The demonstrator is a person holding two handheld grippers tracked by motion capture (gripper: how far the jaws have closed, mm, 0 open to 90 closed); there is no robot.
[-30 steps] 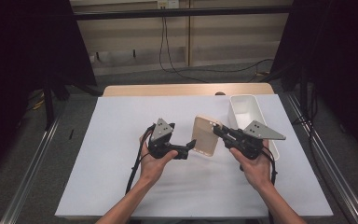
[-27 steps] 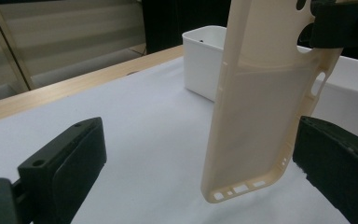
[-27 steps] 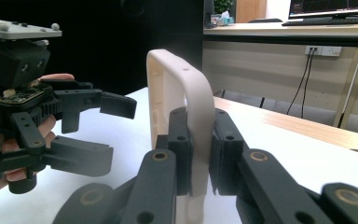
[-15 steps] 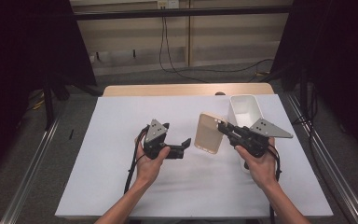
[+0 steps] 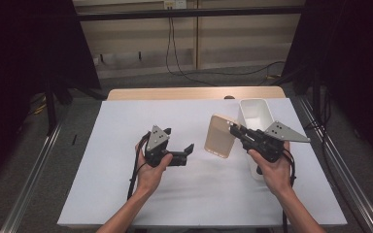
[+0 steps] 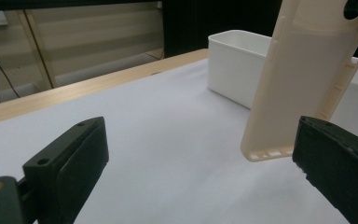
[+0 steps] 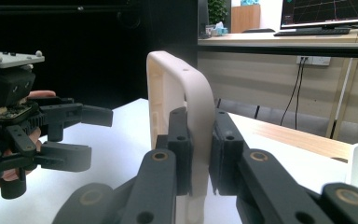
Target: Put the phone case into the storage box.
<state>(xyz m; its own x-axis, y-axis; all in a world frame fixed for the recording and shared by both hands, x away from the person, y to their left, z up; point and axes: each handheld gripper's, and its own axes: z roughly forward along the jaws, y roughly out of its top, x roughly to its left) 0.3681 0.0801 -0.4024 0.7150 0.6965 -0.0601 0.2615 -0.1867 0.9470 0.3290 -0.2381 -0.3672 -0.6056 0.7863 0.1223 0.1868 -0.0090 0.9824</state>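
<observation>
Since a second ago the phone case (image 5: 220,136) has been lifted off the worktop (image 5: 107,194) and tipped more upright, and the left gripper (image 5: 187,153) has drawn back toward the near left, apart from it. Now the right gripper (image 5: 233,130) clamps the cream case by one edge, its jaws closed tight on the rim, holding it in the air just left of the white bin (image 5: 255,114). In the left gripper view the case (image 6: 303,79) hangs between the wide-spread jaws without touching either. That left gripper grasps nothing, its jaws gaping, pointed right at the case.
</observation>
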